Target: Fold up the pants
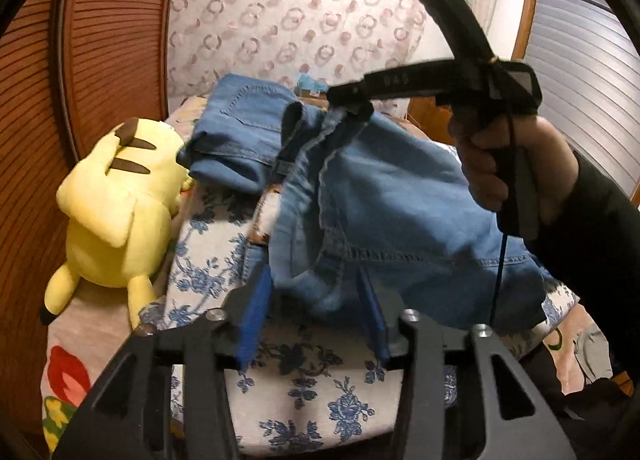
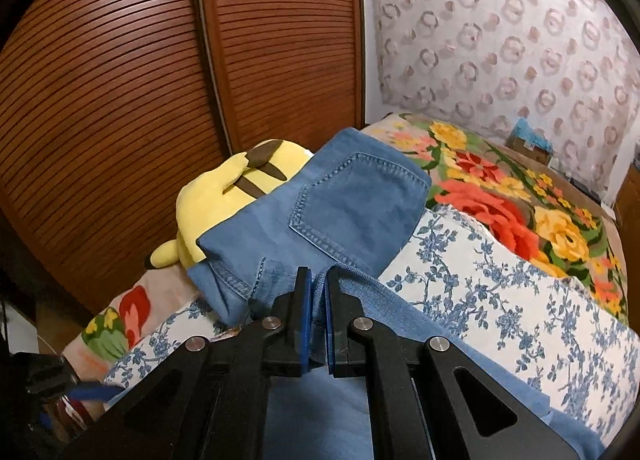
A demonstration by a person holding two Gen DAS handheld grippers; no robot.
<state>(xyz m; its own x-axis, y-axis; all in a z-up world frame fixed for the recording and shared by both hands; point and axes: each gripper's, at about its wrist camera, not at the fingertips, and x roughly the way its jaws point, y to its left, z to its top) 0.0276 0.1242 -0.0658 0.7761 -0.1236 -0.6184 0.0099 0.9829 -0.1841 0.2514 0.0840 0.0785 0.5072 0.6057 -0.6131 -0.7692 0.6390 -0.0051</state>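
Blue denim pants (image 1: 384,199) lie partly lifted over a blue-flowered white cover (image 1: 304,392) on a bed. My left gripper (image 1: 316,292) is open, its blue pads on either side of a hanging fold of the denim without pinching it. My right gripper (image 1: 352,105) shows in the left wrist view, shut on the pants' edge and holding it up. In the right wrist view the right gripper (image 2: 318,292) is shut on a denim fold, with the back pocket (image 2: 356,203) of the pants (image 2: 280,244) beyond it.
A yellow plush toy (image 1: 116,211) lies at the bed's left edge, touching the pants (image 2: 232,191). A slatted wooden wardrobe (image 2: 160,59) stands close on the left. A bright flowered blanket (image 2: 520,199) covers the far bed. A small box (image 2: 528,143) sits by the patterned wall.
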